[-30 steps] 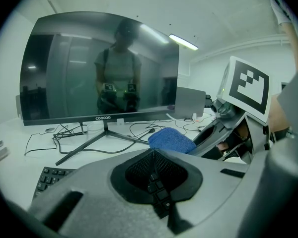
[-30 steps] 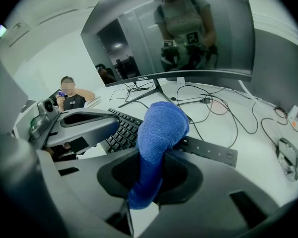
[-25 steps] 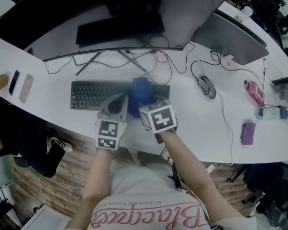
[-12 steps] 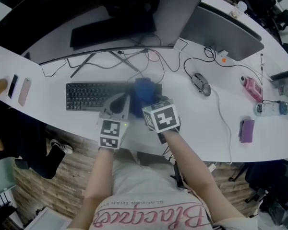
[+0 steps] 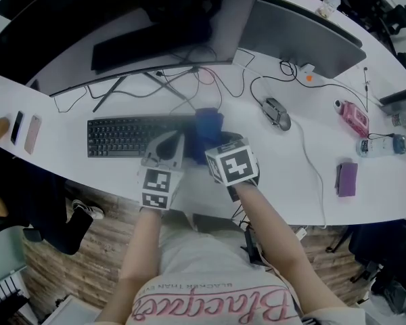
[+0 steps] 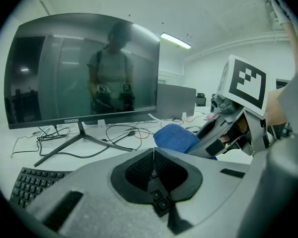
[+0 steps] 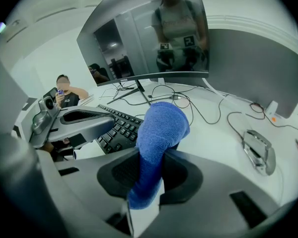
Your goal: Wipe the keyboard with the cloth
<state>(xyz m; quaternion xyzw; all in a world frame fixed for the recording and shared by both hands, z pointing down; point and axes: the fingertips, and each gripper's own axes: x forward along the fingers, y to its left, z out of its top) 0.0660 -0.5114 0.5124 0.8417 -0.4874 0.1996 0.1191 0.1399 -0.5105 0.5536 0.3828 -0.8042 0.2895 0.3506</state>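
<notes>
Presently the cloth (image 7: 159, 128), a blue bunch, was pinched between the jaws of the right gripper (image 7: 148, 168), which were closed on its lower part. Its rounded end stood up ahead of the jaws. From the head view it lay over the right end of the keyboard (image 5: 122, 136); contact with the keys could not be confirmed.

The left gripper (image 6: 153, 161) had its jaws fully together with nothing between them. It sat just beside the right gripper, on that gripper's left, at the keyboard's near edge.

Judgement: the wiping step was in hand, at the right end. The next move calls for pressing the cloth lightly onto the keys and drawing it left, past the left gripper, along the untouched rows. The left gripper could steady the keyboard.

Views compared:
- The right gripper view showed the clamp on the cloth, which the marker cube hid from the head view.
- The head view alone gave the keyboard's whole length, running well to the left of both grippers.
- The left gripper view showed only a corner of keys at lower left, with the monitor (image 6: 84, 68) ahead.
- The mouse (image 7: 258, 150) lay to the right of the right gripper, on the desk (image 5: 284, 175).
</notes>
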